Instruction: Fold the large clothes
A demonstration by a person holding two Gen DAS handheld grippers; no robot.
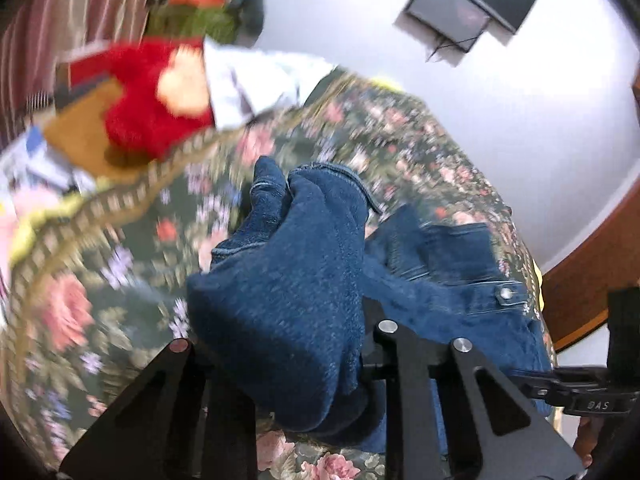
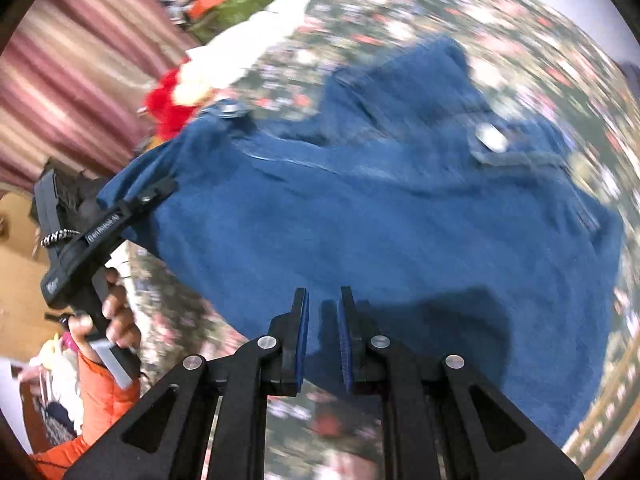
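Observation:
A dark blue denim jacket [image 2: 400, 220] lies on a floral bedspread [image 1: 100, 280]. In the left wrist view a bunched fold of the jacket [image 1: 288, 300] hangs over my left gripper [image 1: 320, 360] and hides its fingertips; the gripper is shut on the cloth. In the right wrist view the left gripper [image 2: 152, 196] shows pinching the jacket's left edge. My right gripper [image 2: 323, 320] hovers just above the jacket's near part, its blue pads a little apart and empty. A metal button [image 2: 492, 138] shows on a pocket flap.
A red plush toy [image 1: 156, 112] and a white cloth [image 1: 256, 80] lie at the bed's far edge. Striped curtains [image 2: 80, 80] hang at left. A dark screen [image 1: 452, 16] hangs on the white wall. A wooden frame [image 1: 592, 248] stands at right.

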